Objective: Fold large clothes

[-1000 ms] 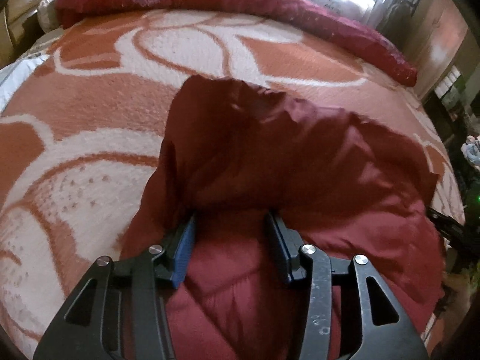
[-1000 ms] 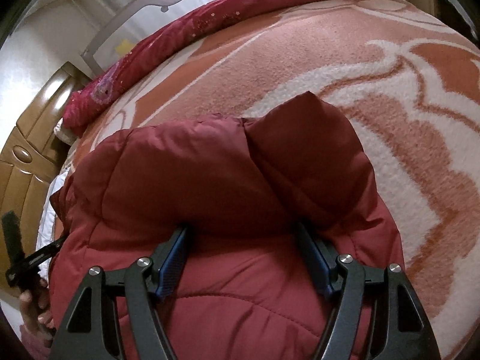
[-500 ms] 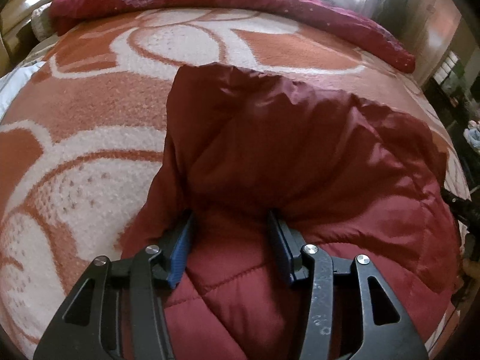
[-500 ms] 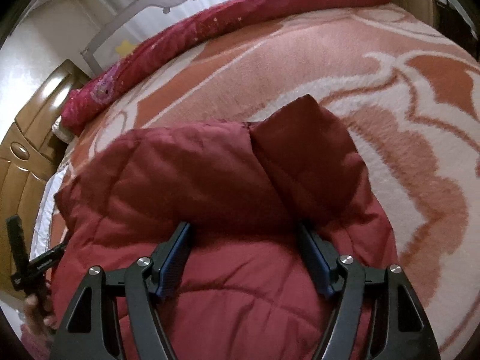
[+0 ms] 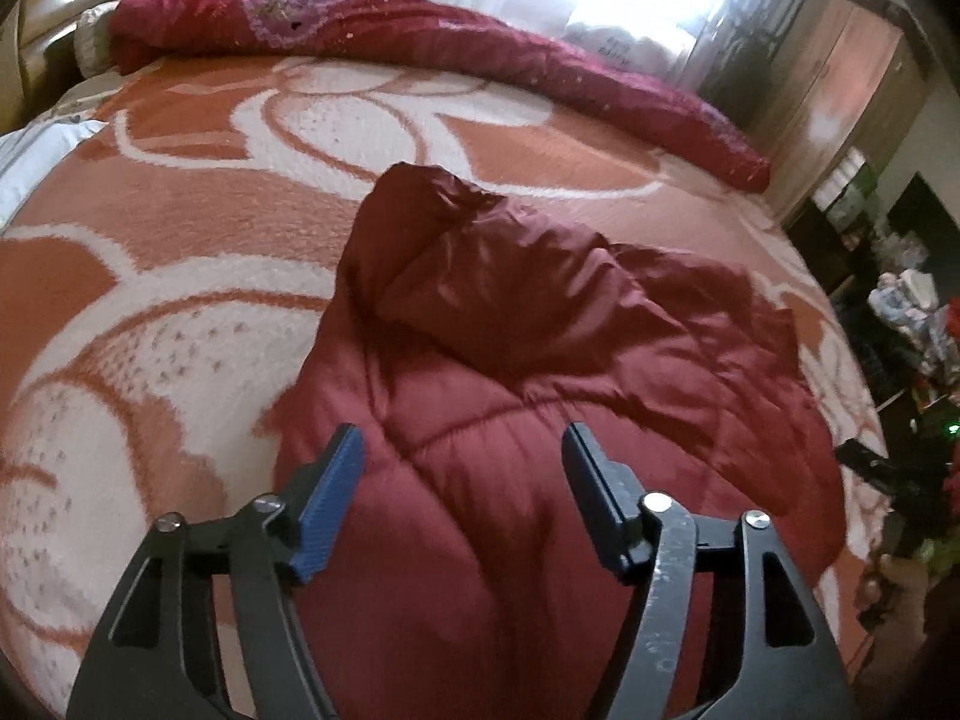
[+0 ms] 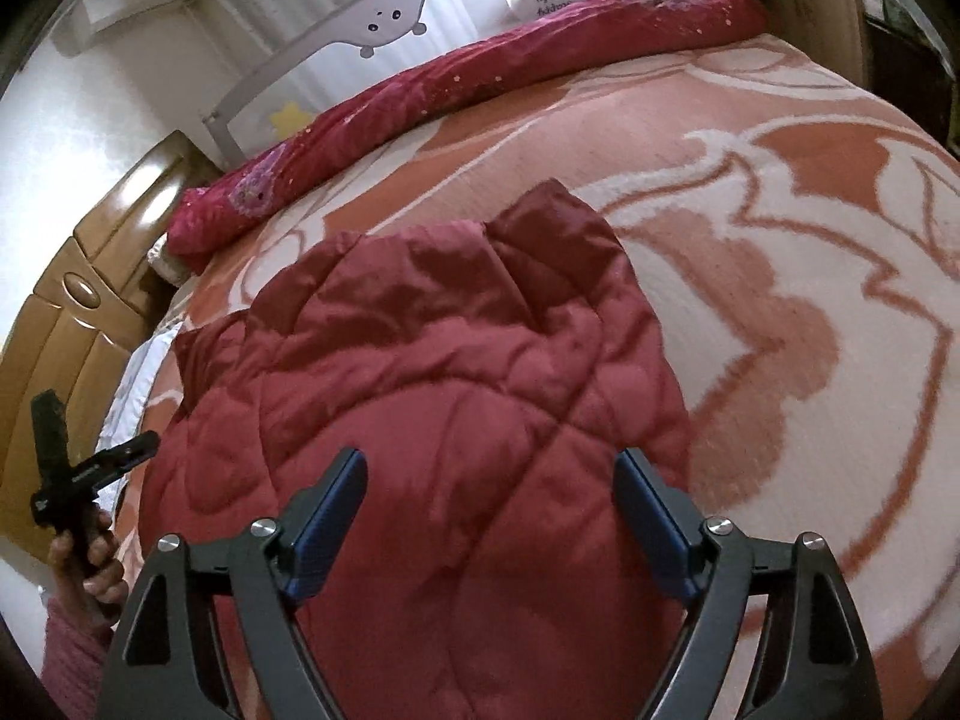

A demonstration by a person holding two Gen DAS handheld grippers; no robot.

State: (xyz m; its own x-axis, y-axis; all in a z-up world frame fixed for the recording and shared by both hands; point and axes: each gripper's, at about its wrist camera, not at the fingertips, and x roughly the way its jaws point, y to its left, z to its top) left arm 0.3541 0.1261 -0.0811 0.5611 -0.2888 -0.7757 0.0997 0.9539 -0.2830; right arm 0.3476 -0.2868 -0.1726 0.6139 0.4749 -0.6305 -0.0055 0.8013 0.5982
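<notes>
A dark red quilted jacket [image 5: 540,372] lies folded over on the orange and white bed blanket [image 5: 180,228]; it also shows in the right wrist view [image 6: 432,372]. My left gripper [image 5: 465,450] is open and empty, held just above the jacket's near part. My right gripper [image 6: 489,480] is open and empty above the jacket's near part too. The left gripper [image 6: 66,468] shows at the far left of the right wrist view, held in a hand beside the bed.
A rolled red quilt [image 5: 480,54] lies along the far side of the bed, in front of a grey bed rail [image 6: 384,24]. A wooden headboard [image 6: 72,312] stands at the left. A wardrobe [image 5: 840,90] and clutter [image 5: 912,312] stand past the bed's right edge.
Both grippers let go of the jacket's folded edge and opened wider. The raised fold dropped flat onto the lower part of the jacket. Both grippers drew back a little.
</notes>
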